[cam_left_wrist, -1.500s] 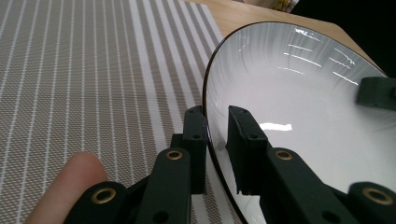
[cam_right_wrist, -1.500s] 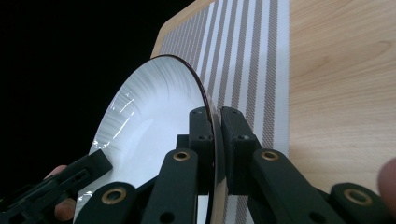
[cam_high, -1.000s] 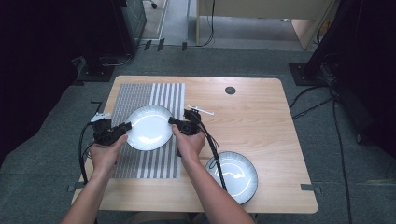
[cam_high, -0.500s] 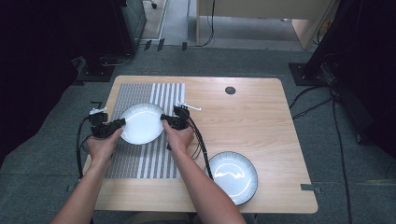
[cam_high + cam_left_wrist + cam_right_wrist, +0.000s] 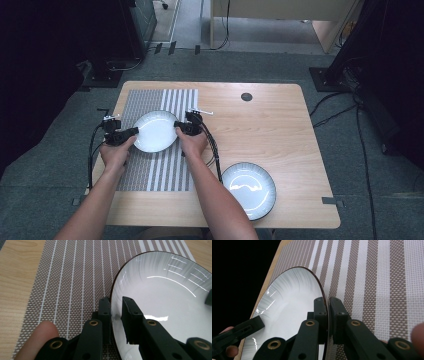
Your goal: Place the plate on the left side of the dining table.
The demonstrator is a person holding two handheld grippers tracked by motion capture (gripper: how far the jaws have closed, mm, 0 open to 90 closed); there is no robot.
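Your left gripper (image 5: 131, 132) and right gripper (image 5: 181, 127) each clamp opposite rims of the white plate (image 5: 155, 131), held over the striped placemat (image 5: 150, 170). A second plate (image 5: 248, 190) sits near the table's (image 5: 280, 125) front-right corner.

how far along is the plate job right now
Done: both grippers have the white plate by opposite rims, the left gripper and the right gripper each shut on its edge. In hand: the plate is over the striped placemat; whether it rests on the mat I cannot tell. Left: letting go, and perhaps the second plate, which sits untouched on the table.
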